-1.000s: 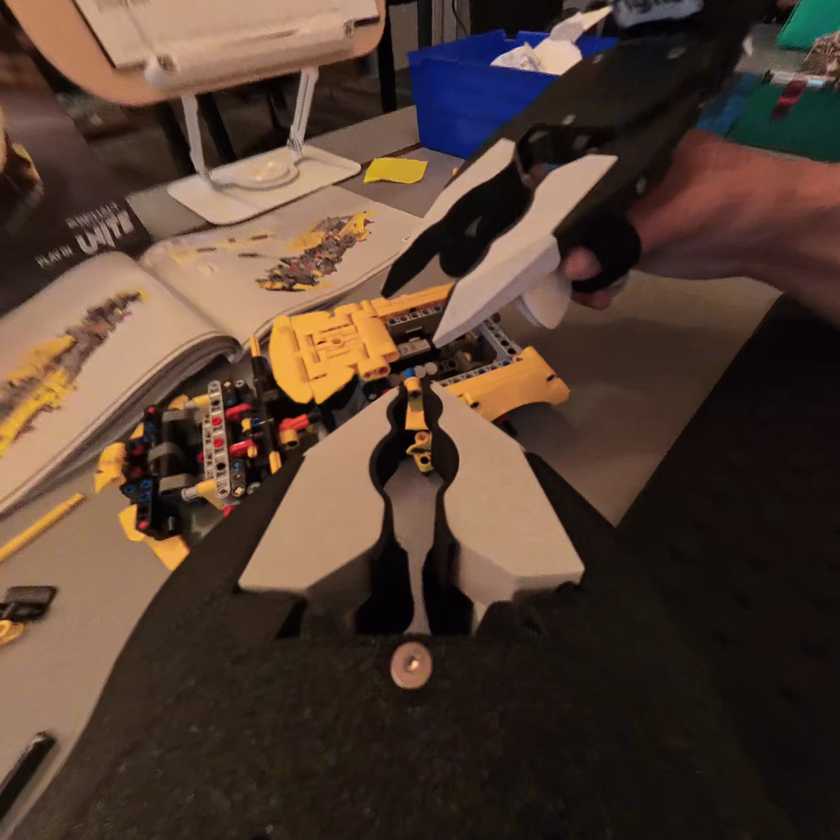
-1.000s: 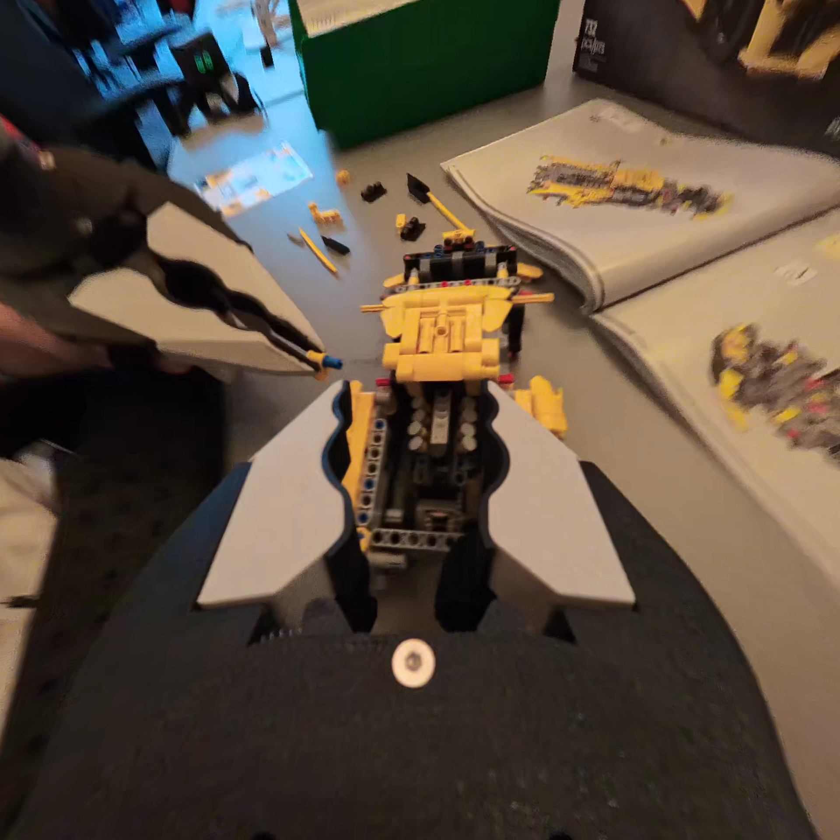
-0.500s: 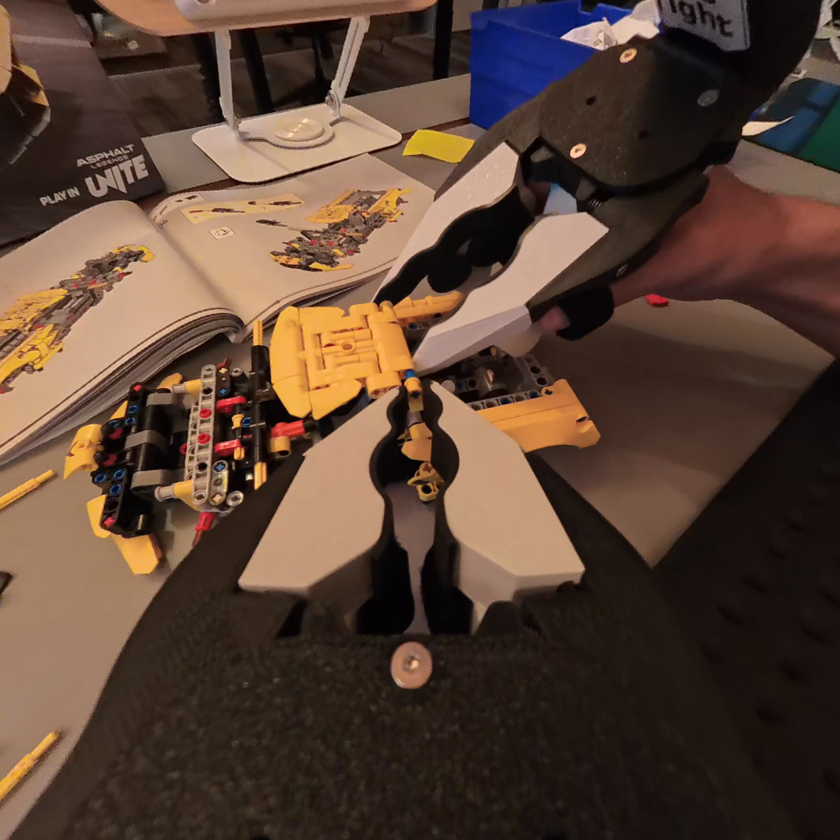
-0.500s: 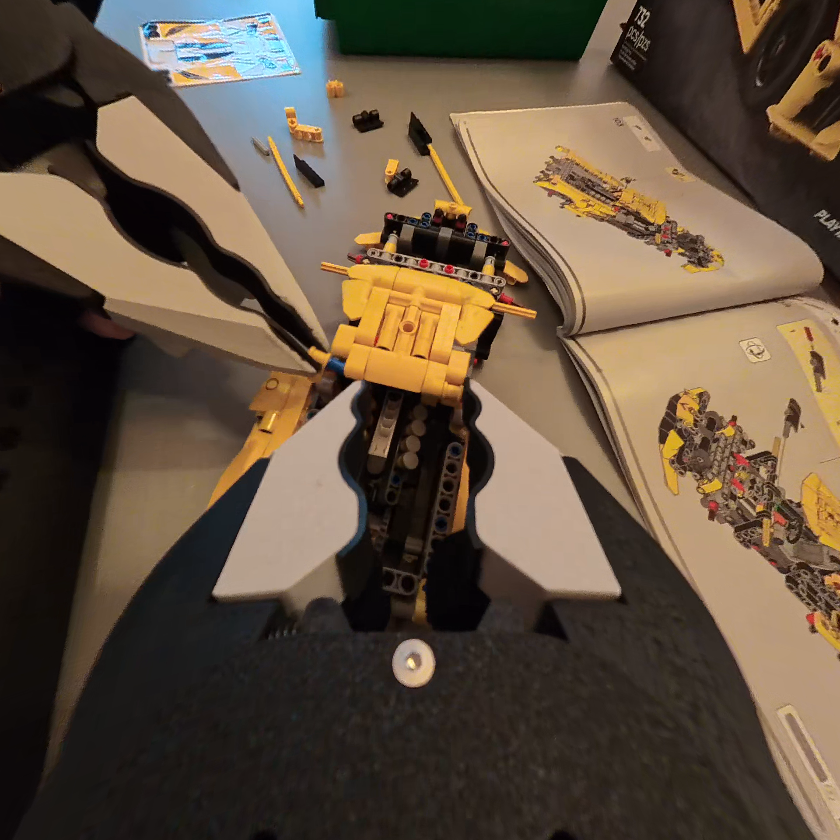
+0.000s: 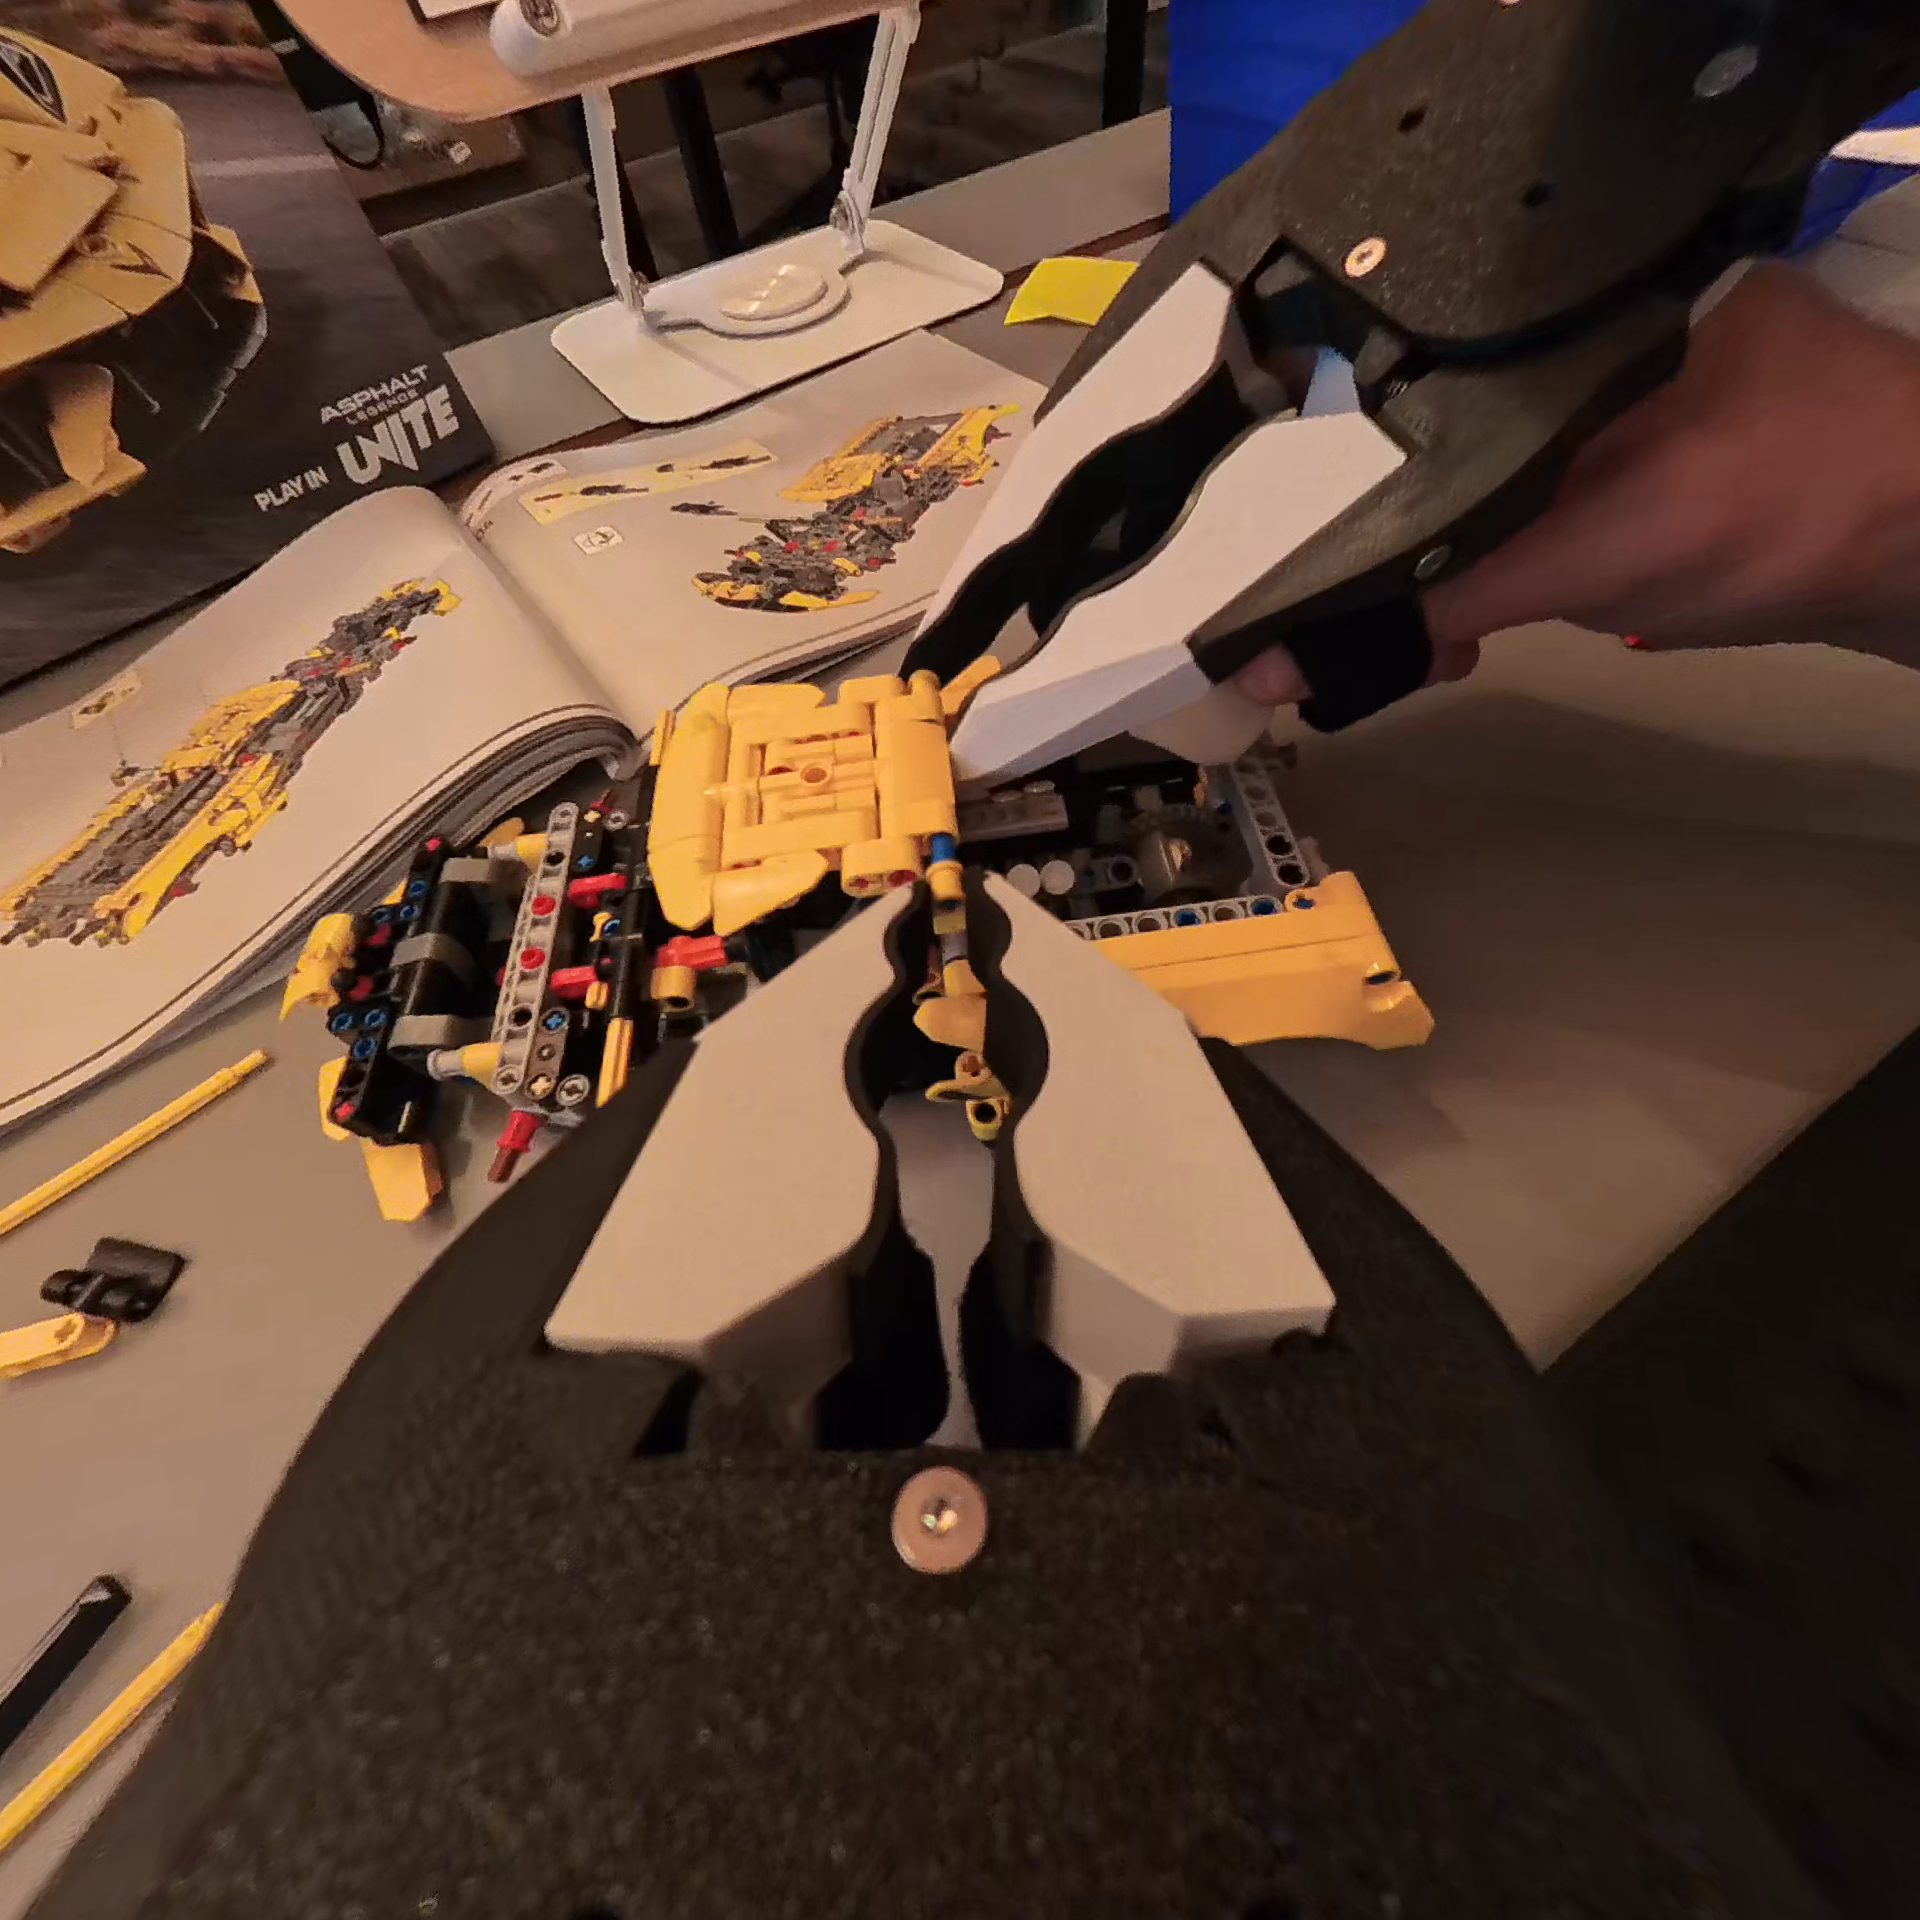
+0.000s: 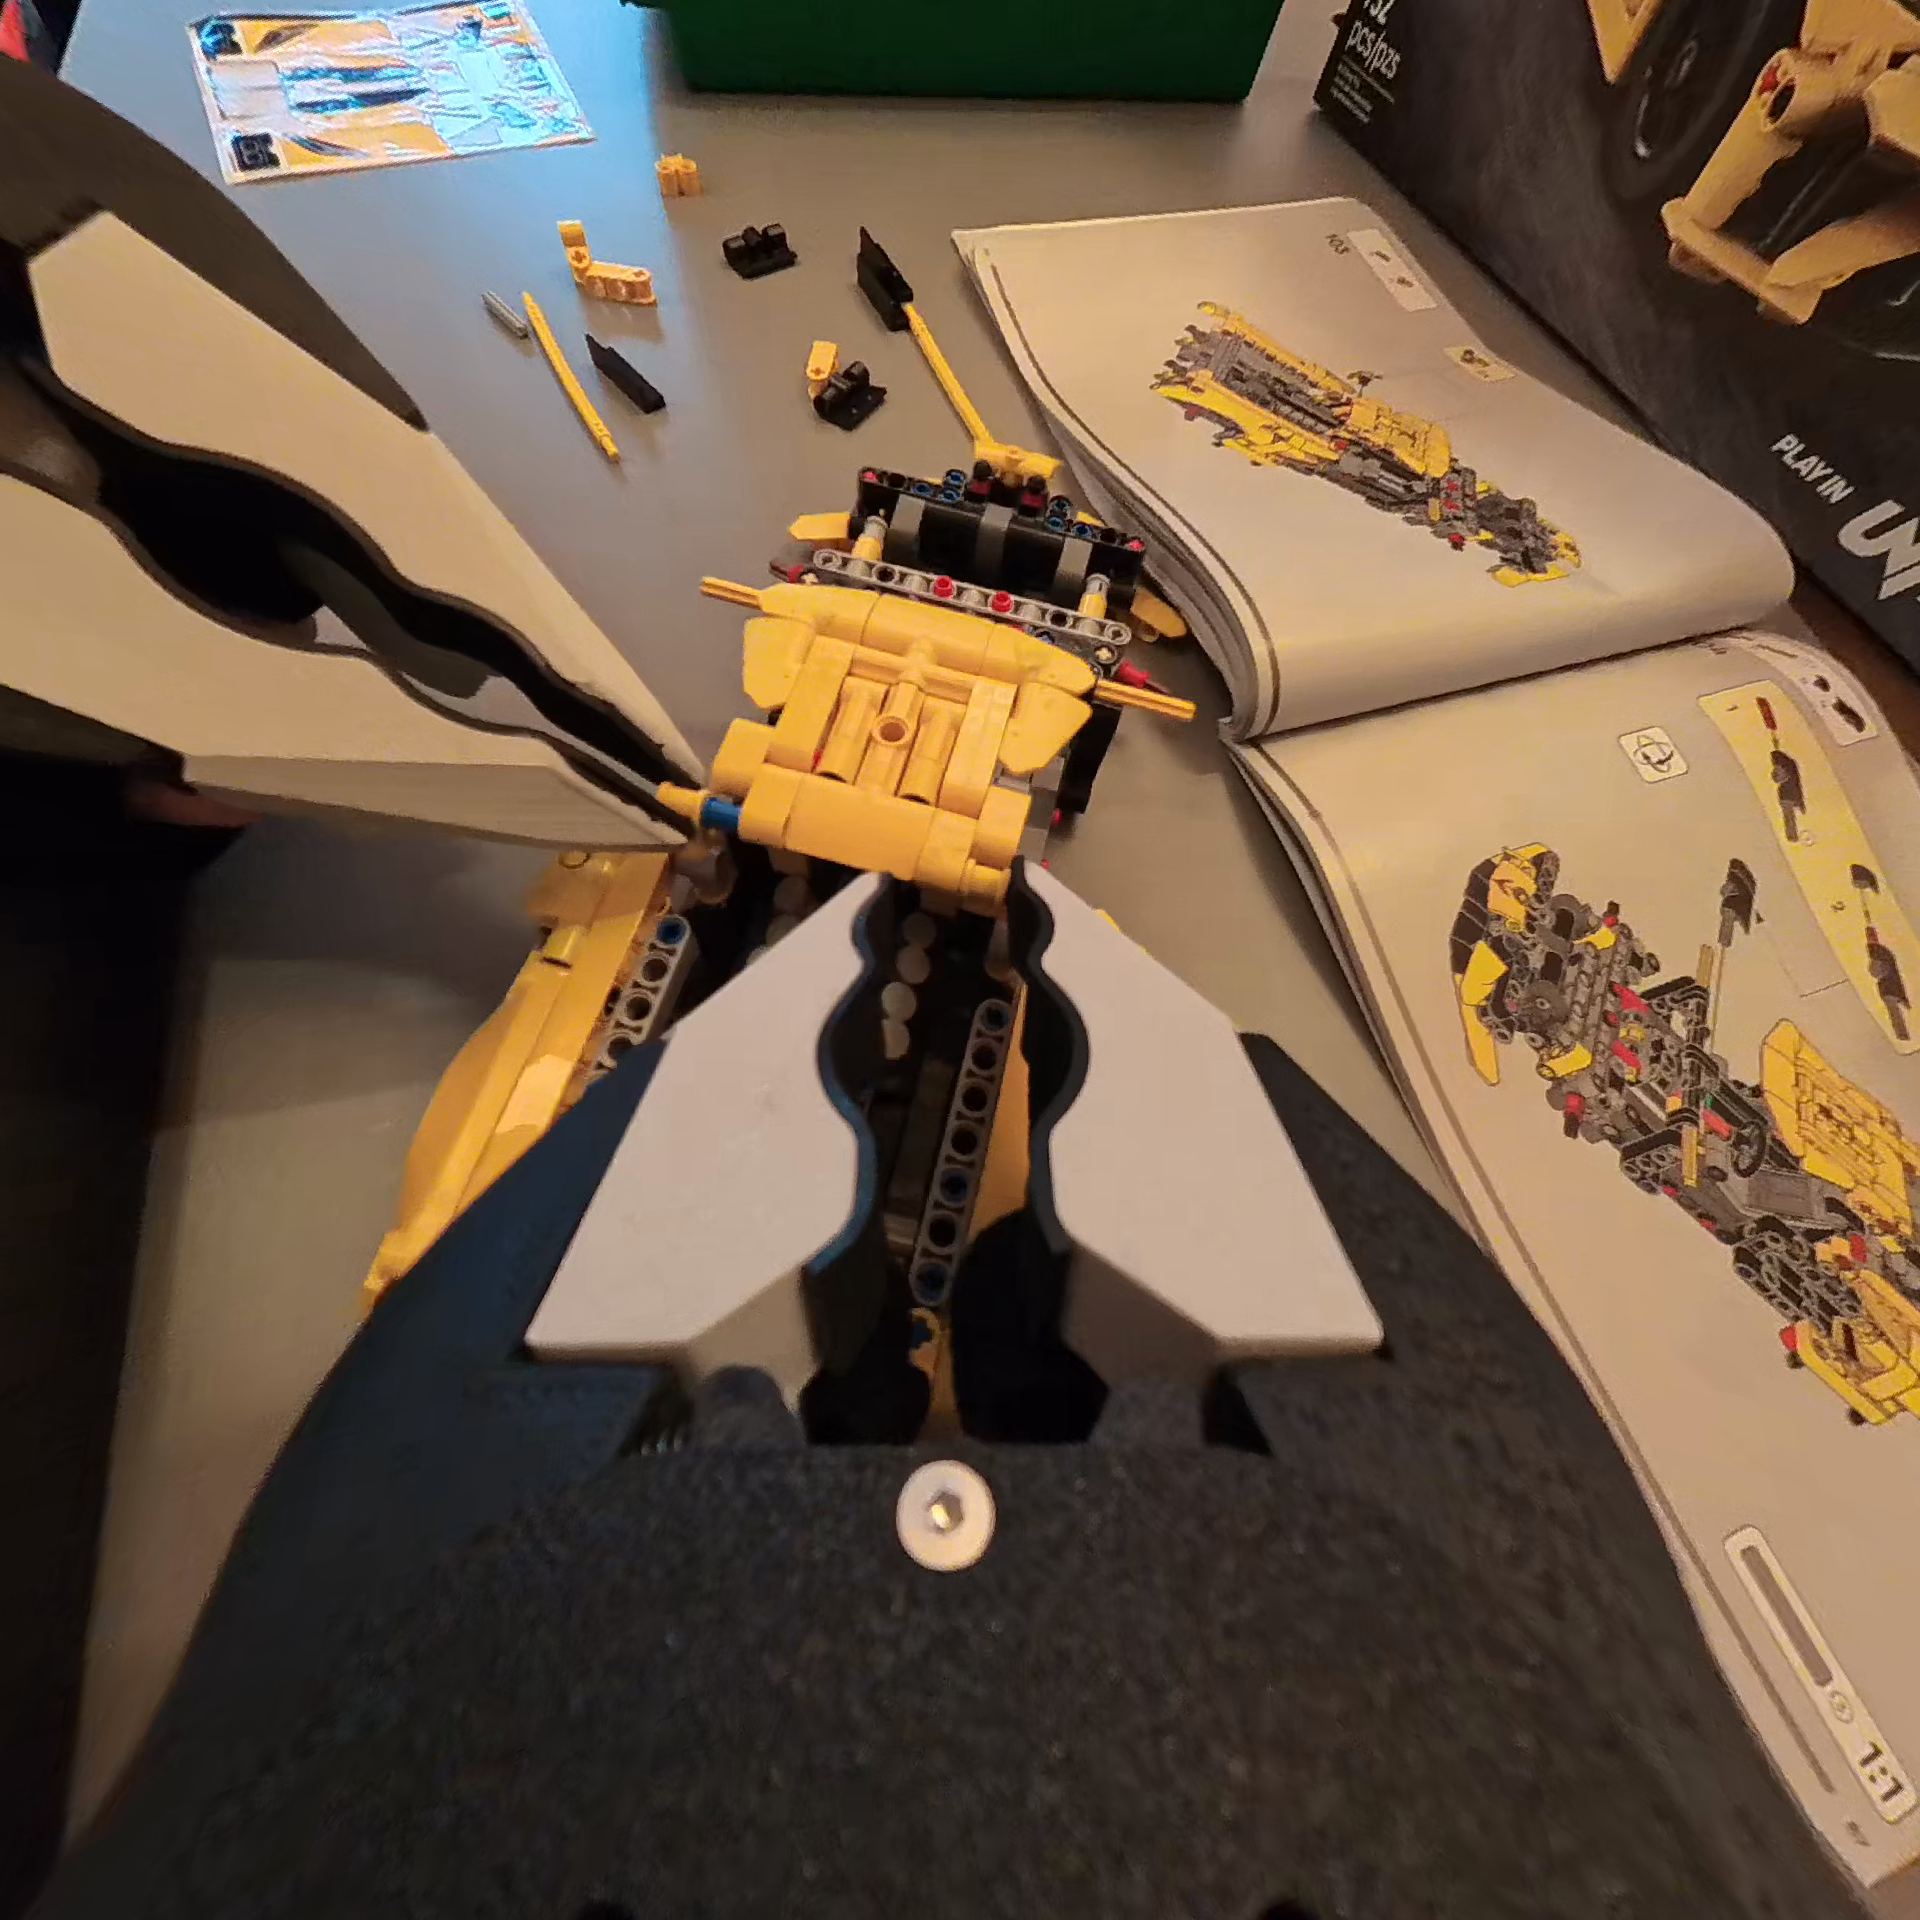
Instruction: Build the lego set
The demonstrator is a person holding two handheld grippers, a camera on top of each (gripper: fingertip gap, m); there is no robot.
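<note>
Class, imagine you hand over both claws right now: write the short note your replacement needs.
Left claw: shut on a small yellow piece with a blue pin, its tip at the near corner of the yellow panel.
Right claw: part open, straddling the rear frame of the lego car and bracing it behind the panel.
Layout: car lies on the grey table, open instruction book beside it, loose yellow and black parts beyond its front end.
Done: chassis and yellow panel are assembled.
Left: seat the held piece, which looks not fully home, then fit the loose parts per the book.
</note>
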